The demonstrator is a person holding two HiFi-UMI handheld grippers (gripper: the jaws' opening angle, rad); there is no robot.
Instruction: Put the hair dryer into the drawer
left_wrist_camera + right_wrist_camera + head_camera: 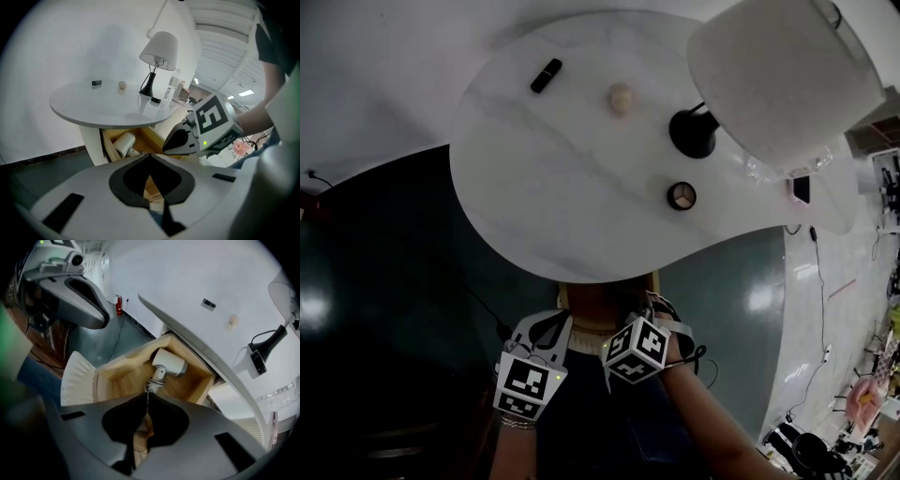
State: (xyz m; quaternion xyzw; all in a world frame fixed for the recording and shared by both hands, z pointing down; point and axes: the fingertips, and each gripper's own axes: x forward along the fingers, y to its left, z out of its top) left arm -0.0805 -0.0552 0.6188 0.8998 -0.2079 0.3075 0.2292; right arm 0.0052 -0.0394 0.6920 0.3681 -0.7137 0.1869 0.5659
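Your white hair dryer (pixel 169 363) lies in the open pale wooden drawer (pixel 119 373), so your right hand-held gripper (pixel 147 395) hangs closed and empty above it, and your left hand-held gripper (pixel 150 156) is likewise closed.

so the left gripper (pixel 150 157) tilts gently downward with its jaws pinched together on nothing, and the right gripper (pixel 147 397) sits just beside it pointing way steeper down, jaws also closed and empty
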